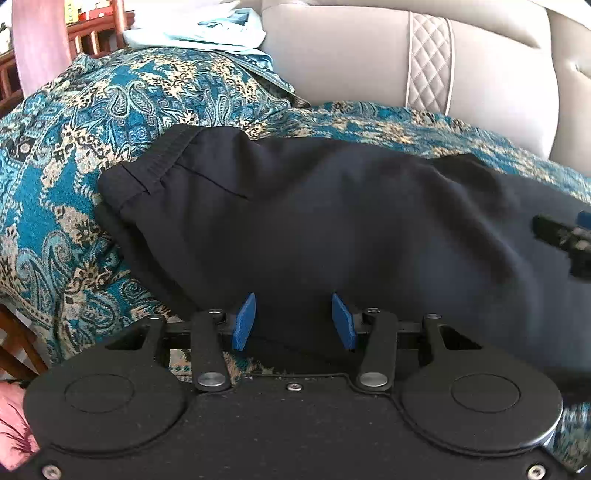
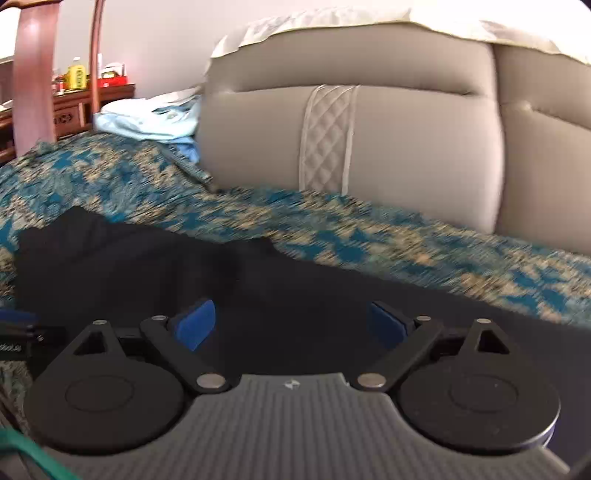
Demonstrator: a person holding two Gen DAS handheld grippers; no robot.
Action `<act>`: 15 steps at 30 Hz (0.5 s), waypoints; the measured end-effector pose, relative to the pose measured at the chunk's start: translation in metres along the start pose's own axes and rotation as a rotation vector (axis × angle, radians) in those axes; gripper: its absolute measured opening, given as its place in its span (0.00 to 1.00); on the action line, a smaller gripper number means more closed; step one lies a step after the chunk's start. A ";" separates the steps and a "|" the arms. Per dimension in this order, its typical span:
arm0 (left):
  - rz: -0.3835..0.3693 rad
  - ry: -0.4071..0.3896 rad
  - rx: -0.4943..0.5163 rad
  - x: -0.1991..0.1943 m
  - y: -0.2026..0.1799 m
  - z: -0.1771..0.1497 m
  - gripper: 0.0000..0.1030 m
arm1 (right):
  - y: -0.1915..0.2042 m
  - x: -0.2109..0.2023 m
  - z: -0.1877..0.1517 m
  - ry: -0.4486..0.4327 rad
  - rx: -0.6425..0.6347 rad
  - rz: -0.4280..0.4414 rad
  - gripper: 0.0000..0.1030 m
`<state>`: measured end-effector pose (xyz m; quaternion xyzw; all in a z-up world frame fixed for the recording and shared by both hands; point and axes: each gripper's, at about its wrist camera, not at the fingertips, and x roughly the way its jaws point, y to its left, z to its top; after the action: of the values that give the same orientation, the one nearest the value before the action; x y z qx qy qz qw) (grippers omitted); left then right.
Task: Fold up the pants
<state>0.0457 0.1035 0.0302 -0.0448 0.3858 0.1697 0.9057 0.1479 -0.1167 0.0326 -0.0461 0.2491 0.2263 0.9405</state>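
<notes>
A beige padded leather sofa back (image 1: 369, 62) with a quilted diamond strip rises behind a seat draped in a teal-and-cream paisley cloth (image 1: 74, 147). In the left wrist view, the dark navy fabric pants (image 1: 332, 221) lie across this cloth, the ribbed waistband toward the left and the legs running off to the right. The left tool (image 1: 293, 321) sits low over the near edge of the pants, its blue pads (image 1: 243, 321) standing apart with dark fabric showing between them, neither pad pressing on it. At the right edge the right tool (image 1: 569, 236) shows as a blurred black shape over the pants. A pale blue folded garment (image 1: 207, 29) rests at the back of the seat, beside reddish wooden furniture (image 1: 92, 33).

In the right wrist view, blurred, the right tool (image 2: 291, 325) has its blue pads (image 2: 194, 323) spread wide above the pants (image 2: 147, 266), gripping nothing. The sofa back (image 2: 406, 147) fills the upper frame, and the paisley cloth (image 2: 369, 229) runs beneath it.
</notes>
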 end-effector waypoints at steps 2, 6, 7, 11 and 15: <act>0.005 0.013 0.020 -0.002 0.001 0.002 0.44 | 0.014 0.000 -0.012 0.021 -0.019 -0.003 0.94; -0.017 -0.002 0.002 -0.011 0.002 0.017 0.39 | 0.039 -0.005 -0.033 0.012 -0.146 -0.064 0.97; -0.026 -0.026 0.002 -0.014 0.000 0.024 0.37 | 0.042 -0.008 -0.035 0.007 -0.165 -0.056 0.98; -0.127 -0.102 0.044 -0.015 -0.029 0.058 0.34 | 0.041 -0.021 -0.043 0.036 -0.141 -0.011 1.00; -0.252 -0.104 0.117 0.007 -0.077 0.094 0.29 | 0.042 -0.030 -0.047 0.046 -0.171 0.013 1.00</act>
<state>0.1407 0.0531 0.0873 -0.0312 0.3392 0.0338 0.9396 0.0850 -0.1007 0.0069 -0.1297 0.2509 0.2519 0.9256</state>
